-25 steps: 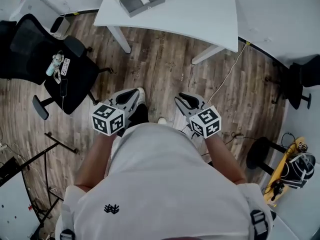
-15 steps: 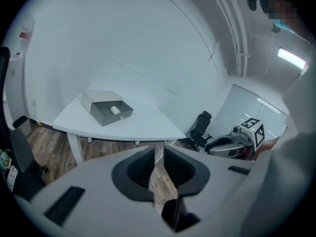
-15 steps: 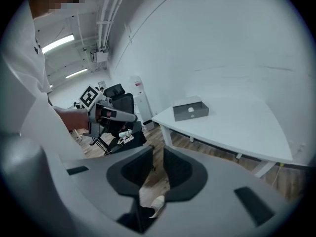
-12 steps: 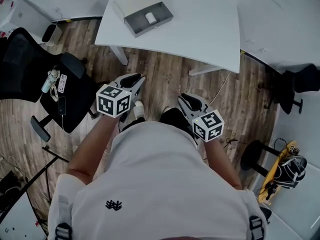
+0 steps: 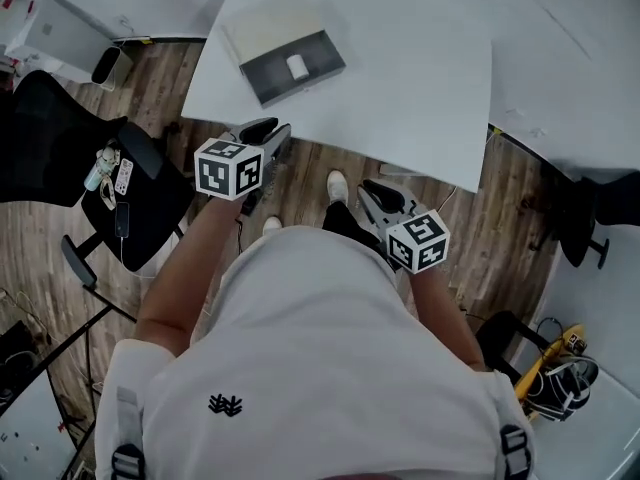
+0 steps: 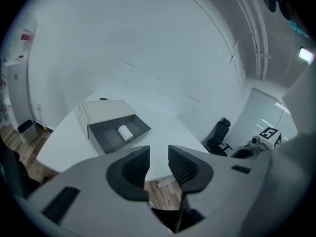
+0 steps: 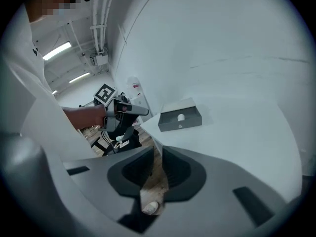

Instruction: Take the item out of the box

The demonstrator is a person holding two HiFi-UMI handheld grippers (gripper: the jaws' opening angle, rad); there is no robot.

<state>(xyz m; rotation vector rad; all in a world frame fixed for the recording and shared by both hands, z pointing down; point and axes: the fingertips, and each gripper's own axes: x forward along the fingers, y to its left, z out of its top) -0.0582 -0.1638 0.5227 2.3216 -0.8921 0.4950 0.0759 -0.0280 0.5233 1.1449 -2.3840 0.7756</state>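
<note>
An open grey box (image 5: 285,63) with a pale lid lies on the white table (image 5: 420,78); a small white item (image 5: 297,66) lies inside it. The left gripper view shows the box (image 6: 116,127) and item (image 6: 125,133) ahead of the jaws. My left gripper (image 5: 268,136) hovers at the table's near edge, short of the box; its jaws are opening with nothing between them. My right gripper (image 5: 378,196) hangs lower over the floor, jaws a narrow gap apart and empty. The right gripper view shows the box (image 7: 180,118) farther off.
A black office chair (image 5: 60,158) with small objects on its seat stands at the left. Another dark chair (image 5: 600,218) is at the right. A bin (image 5: 105,63) sits by the wall. Wood floor lies under the table's front edge.
The person has stepped toward the table, so the box sits nearer. The left gripper has risen forward to the table edge and its jaws have parted. The right gripper follows lower.
</note>
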